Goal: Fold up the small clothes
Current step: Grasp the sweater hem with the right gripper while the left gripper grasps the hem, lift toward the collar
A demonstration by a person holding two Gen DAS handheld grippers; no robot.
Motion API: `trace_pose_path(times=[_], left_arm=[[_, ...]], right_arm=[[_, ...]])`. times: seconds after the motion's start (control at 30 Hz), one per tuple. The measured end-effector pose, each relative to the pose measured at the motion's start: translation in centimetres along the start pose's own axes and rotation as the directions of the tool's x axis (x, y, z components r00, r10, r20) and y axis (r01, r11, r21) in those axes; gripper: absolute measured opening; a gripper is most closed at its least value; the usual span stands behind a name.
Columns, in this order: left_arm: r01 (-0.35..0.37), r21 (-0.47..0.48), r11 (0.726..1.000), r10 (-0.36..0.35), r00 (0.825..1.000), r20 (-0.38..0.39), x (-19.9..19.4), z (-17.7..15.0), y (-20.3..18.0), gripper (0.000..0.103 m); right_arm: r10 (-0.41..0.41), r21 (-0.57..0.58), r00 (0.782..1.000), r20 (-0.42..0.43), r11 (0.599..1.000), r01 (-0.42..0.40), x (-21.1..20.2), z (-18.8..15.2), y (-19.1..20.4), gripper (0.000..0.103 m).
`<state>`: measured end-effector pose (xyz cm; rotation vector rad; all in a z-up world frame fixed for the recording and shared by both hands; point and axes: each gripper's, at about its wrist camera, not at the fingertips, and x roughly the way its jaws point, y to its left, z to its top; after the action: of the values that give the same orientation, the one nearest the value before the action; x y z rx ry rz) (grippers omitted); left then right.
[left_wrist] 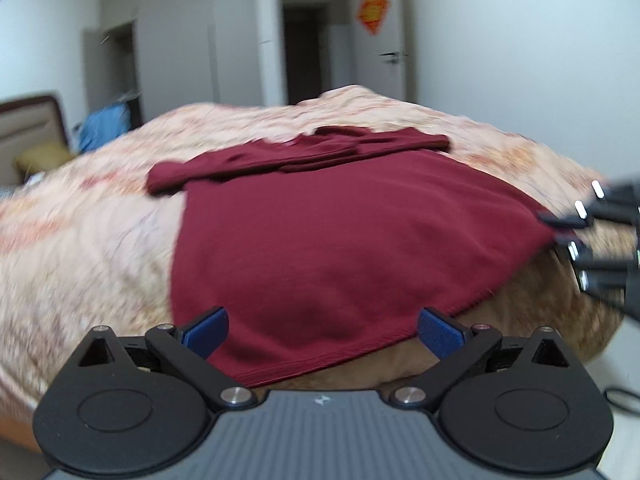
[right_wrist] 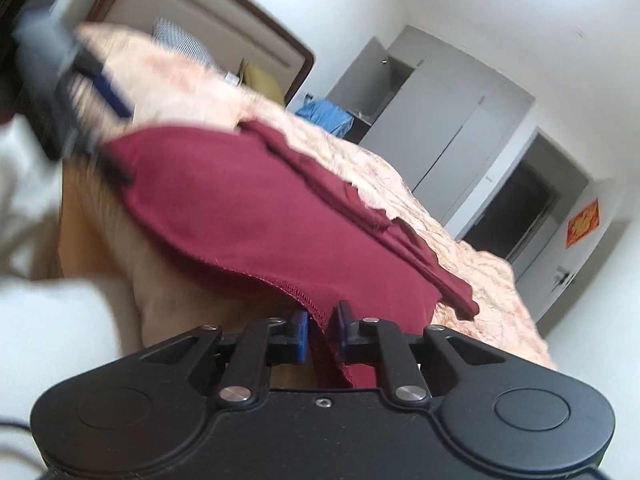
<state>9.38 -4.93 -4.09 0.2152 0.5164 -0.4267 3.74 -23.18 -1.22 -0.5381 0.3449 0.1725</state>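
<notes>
Right gripper (right_wrist: 320, 334) — clamped on maroon garment (right_wrist: 248, 216)

Right claw (left_wrist: 560, 226) blurred, cut by frame edge (left wrist view); red door sign (left_wrist: 373, 10) illegible.

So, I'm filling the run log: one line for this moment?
left claw open at shirt hem | right claw shut on hem corner | shirt on bed

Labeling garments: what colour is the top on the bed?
Solid dark red, no pattern. The top shows best in the left wrist view.
</notes>
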Motion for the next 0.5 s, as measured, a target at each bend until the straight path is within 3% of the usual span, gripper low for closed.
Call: trace_pose_path(times=[0.2,0.33,0.43,0.5], left_arm=[[0.034,0.148,0.988,-0.036,0.999,0.014,1.2,0.3,-4.6,0.103],[-0.004,0.186,0.982,0.0,1.0,0.024,2.7,0.5,-6.4,0.101],[-0.053,0.202,0.978,0.046,0.998,0.038,3.5,0.5,-6.6,0.089],[-0.085,0.217,0.973,0.078,0.996,0.039,4.0,0.5,-6.3,0.074]], right_arm=[[0.009,0.096,0.998,0.057,0.995,-0.014,-0.7,3.2,-1.8,0.013],[0.002,0.133,0.996,0.087,0.991,-0.014,-1.3,4.6,-2.7,0.013],[-0.008,0.162,0.994,0.107,0.987,-0.009,-2.1,4.9,-3.3,0.012],[-0.018,0.176,0.993,0.114,0.984,-0.003,-2.5,5.0,-3.6,0.012]])
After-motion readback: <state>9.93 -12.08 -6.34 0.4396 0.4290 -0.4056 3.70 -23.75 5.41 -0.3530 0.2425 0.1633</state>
